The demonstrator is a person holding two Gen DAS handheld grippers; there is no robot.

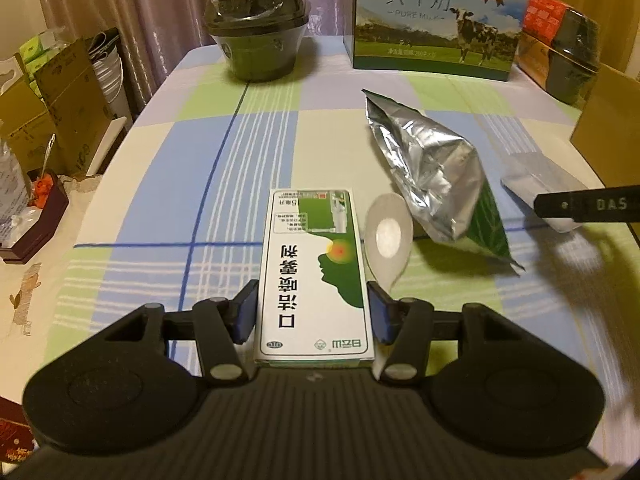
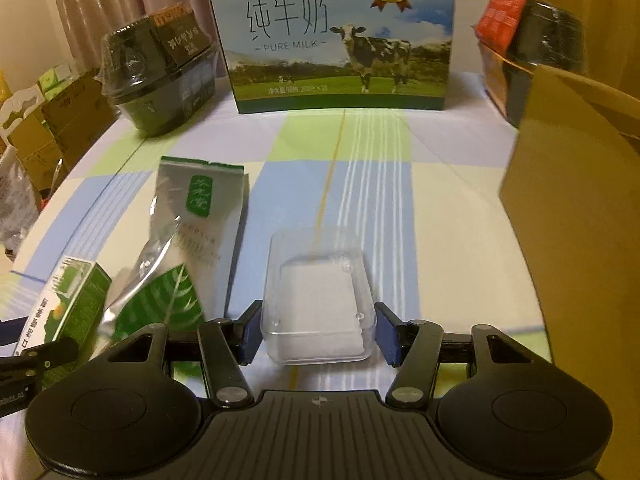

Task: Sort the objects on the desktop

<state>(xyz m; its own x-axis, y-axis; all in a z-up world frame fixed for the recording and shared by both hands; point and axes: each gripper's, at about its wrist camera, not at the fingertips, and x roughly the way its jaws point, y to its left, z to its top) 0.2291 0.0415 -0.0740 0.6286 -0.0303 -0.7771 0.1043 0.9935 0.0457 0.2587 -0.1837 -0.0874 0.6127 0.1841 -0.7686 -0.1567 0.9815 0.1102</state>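
Left gripper [image 1: 313,312]: jaws straddle the white-and-green cardboard medicine box [image 1: 314,276]; blue pads sit right at both long sides w/ a thin gap showing on the left, so can't tell if clenched or just closing in.
Medicine box: lies flat on the checked blue/green/white cloth-covered desk [image 1: 192,184], long axis pointing away from the camera (lined up w/ the fingers, prob. so the narrow width fits between the jaws).
White plastic spoon [image 1: 388,236]: just beside the box's right edge, bowl up, handle running under the right pad; risk of snagging it on a lift.
Right gripper [image 2: 318,336]: jaws released, pads flank the clear plastic rectangular box w/ a white pad inside [image 2: 318,304]; visible gaps both sides, no contact.
Clear box: flat on the desk, centred between the pads, near end already between them; looks like the approach step before closing.
Silver foil pouch w/ green leaf print [image 2: 196,236]: lies crumpled between the two targets, near both, untouched.
Brown cardboard carton [image 2: 576,216]: stands at the right edge, prob. the sorting bin (a guess only).
Blue-and-green milk carton case w/ cow picture [image 2: 336,40]: upright at the desk's far edge, well apart.
Progress: early; all loose items are on the desk.
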